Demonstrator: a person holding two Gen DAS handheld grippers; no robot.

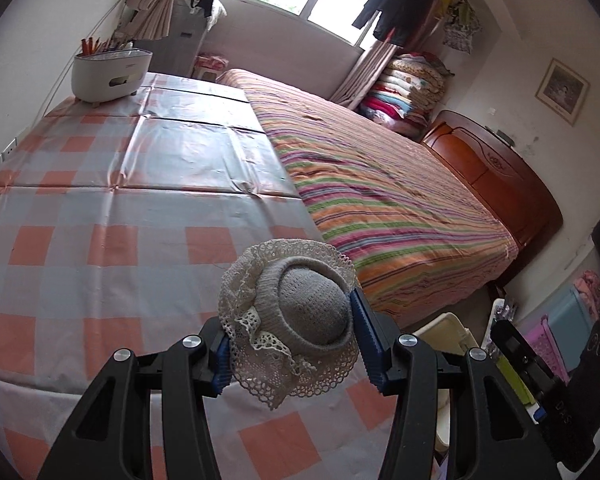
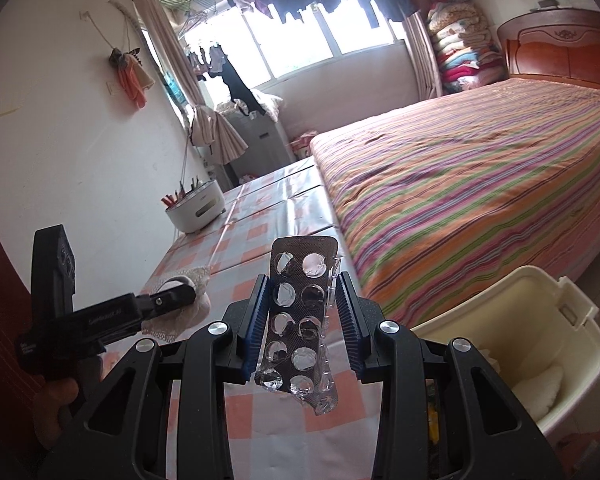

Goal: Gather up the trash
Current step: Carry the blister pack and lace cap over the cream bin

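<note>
Right wrist view: the right gripper [image 2: 303, 320] was clenched on an emptied blister pack [image 2: 300, 320], its blue pads [image 2: 256, 320] pressing the pack's two long edges so the sheet stood on end between them, popped pockets facing the camera. A pack like that should weigh almost nothing; it was thin plastic and foil, springy along its length and slick on its face, so an edge-to-edge pinch near the middle, as here, looked the sound way to carry it, since a harder squeeze would likely just buckle it. Below it lay the checked surface [image 2: 260, 236], and to the lower right a cream bin [image 2: 560, 320] stood open with something pale inside, though I could not tell what.

In the left wrist view the left gripper [image 1: 290, 332] grasped a small knitted hat [image 1: 300, 312] with a lace brim, the pads bearing on either side of its grey crown. It looked soft and light, would squash instead of slipping, and the lace could snag on the ribbed pads; the firmer rolled band round the crown seemed the best hold. The hat was clear of the surface, near its edge. Beyond lay the striped bed [image 1: 400, 184], and a white pen holder [image 1: 108, 76] sat at the surface's far corner.
</note>
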